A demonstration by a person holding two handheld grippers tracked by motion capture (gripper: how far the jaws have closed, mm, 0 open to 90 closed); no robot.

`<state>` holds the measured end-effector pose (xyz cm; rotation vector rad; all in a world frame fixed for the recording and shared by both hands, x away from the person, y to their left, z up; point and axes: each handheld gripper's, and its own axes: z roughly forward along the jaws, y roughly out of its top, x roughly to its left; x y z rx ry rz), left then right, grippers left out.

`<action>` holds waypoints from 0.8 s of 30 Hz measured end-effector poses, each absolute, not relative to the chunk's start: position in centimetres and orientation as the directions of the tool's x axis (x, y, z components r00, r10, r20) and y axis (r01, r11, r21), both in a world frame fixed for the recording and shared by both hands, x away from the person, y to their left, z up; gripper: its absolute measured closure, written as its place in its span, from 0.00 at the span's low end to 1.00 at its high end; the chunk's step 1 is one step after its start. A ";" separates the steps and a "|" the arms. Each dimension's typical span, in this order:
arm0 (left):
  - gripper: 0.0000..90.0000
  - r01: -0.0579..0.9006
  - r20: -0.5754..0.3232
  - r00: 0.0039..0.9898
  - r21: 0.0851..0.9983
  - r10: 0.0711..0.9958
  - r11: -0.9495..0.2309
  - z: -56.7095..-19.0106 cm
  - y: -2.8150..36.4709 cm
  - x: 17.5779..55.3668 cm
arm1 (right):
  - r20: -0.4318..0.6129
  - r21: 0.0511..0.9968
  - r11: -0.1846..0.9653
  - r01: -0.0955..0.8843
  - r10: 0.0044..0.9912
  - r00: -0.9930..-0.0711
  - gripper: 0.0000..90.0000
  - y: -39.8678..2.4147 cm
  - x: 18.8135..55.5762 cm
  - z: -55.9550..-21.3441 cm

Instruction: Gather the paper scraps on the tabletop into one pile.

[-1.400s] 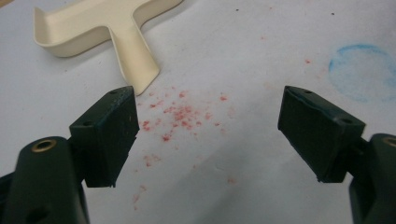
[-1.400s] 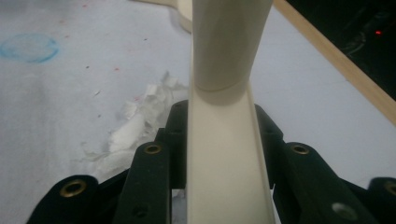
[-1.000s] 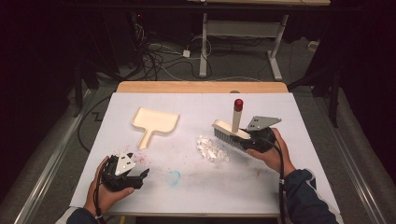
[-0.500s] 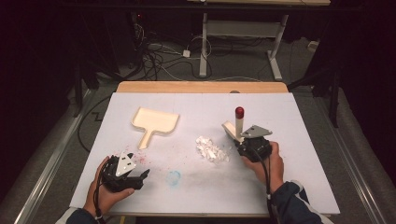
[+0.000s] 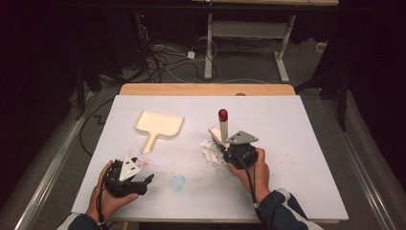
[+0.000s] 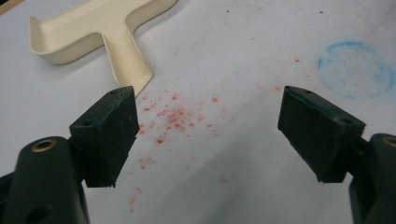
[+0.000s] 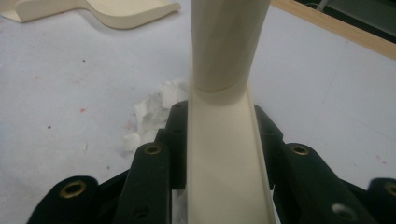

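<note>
A cream brush with a red-tipped handle stands tilted at mid-table, and my right gripper is shut on its head. In the right gripper view the brush rises between the jaws of that gripper. A pile of white paper scraps lies just left of the brush head, seen also as scraps beside the left jaw. A cream dustpan lies flat at left centre. My left gripper rests open near the front left edge, its jaws apart over bare paper.
White paper covers the table, with a wooden strip at the far edge. A blue ring smudge and red crumbs mark the sheet near the left gripper. The dustpan handle ends just beyond the left jaw.
My right gripper has carried the brush left and toward the front, up to the paper scraps, and the brush head has turned end-on. The left gripper has stayed put.
</note>
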<state>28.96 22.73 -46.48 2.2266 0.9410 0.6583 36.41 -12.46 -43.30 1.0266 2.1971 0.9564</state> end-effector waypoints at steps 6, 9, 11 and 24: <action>0.22 0.447 0.197 0.620 0.706 0.759 -0.549 -46.5 22.8 28.9 | -0.171 0.789 0.451 0.416 0.812 -0.557 0.75 -12.8 36.3 -42.8; 0.22 0.444 0.200 0.621 0.707 0.758 -0.551 -46.5 22.8 28.9 | -0.160 0.805 0.431 0.407 0.819 -0.551 0.75 -13.6 36.2 -42.2; 0.22 0.445 0.200 0.620 0.707 0.758 -0.550 -46.5 22.8 28.9 | -0.126 0.823 0.399 0.405 0.822 -0.556 0.75 -14.1 36.1 -41.9; 0.22 0.444 0.204 0.616 0.708 0.761 -0.549 -46.4 22.9 28.9 | -0.051 0.894 0.390 0.218 0.574 -0.817 0.75 -14.6 32.5 -39.3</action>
